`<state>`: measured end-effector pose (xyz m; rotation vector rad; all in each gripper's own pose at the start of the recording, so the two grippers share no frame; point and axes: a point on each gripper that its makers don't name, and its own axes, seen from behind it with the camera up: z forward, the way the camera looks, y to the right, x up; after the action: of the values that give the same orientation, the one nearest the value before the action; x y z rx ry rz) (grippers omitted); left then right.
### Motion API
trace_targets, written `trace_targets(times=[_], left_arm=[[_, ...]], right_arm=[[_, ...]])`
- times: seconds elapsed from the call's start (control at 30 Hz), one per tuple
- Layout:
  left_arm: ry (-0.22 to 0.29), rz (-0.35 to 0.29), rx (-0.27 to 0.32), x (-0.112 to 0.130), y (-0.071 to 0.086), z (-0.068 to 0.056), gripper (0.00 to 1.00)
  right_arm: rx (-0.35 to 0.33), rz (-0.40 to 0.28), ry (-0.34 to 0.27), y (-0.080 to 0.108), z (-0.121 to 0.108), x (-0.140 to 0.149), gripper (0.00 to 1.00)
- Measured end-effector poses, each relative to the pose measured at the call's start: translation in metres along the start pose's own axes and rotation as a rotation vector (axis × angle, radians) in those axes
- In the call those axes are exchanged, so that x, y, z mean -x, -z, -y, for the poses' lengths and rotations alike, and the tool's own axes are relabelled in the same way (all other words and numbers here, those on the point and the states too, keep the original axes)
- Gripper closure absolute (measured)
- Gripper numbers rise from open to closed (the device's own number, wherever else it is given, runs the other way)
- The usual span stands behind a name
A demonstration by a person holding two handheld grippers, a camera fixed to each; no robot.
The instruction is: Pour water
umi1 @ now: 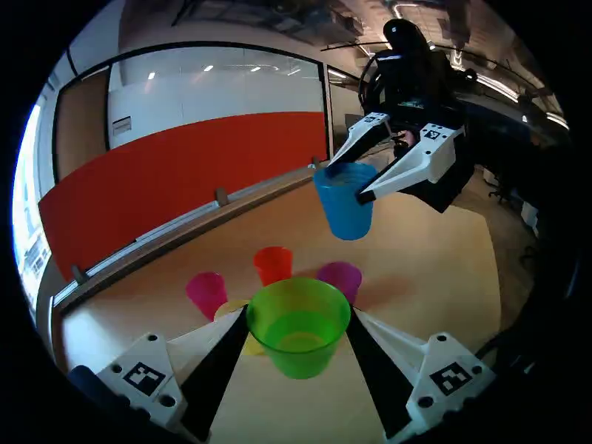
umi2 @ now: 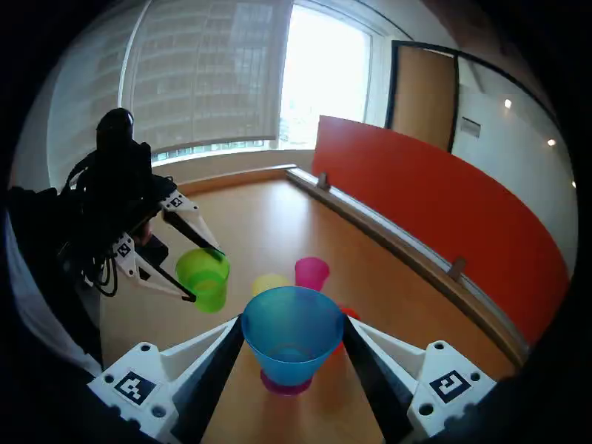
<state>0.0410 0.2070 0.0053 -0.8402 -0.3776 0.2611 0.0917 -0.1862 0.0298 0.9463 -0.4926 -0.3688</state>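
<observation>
Above the middle of the wooden table [umi1: 436,281], my left gripper [umi1: 297,314] has its two fingers closed partway onto the green cup [umi1: 298,333]. One finger presses each side wall just under the rim, and the cup sits upright between them with its mouth open toward the camera. I cannot tell for sure whether there is water in it.

In the right gripper view, my right gripper [umi2: 292,322] clamps the blue cup [umi2: 292,340] the same way, with a finger on either side wall. From the left gripper view I see that blue cup held in the air, well off the tabletop and tilted slightly.

On the table, below the two held cups, four small cups stand close together: a pink cup [umi1: 206,292], an orange cup [umi1: 273,264], a purple cup [umi1: 340,280] and a yellow cup [umi1: 231,308]. The yellow cup is partly hidden behind the green cup. A red partition [umi1: 170,177] runs along one long edge of the table.
</observation>
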Motion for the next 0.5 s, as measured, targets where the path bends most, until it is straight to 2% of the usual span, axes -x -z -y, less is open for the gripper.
trace_targets(times=[0.5], left_arm=[[0.016, 0.048, 0.017, 0.032, -0.011, -0.01, 0.11]], right_arm=[[0.016, 0.038, 0.011, 0.0, 0.01, 0.045, 0.06]])
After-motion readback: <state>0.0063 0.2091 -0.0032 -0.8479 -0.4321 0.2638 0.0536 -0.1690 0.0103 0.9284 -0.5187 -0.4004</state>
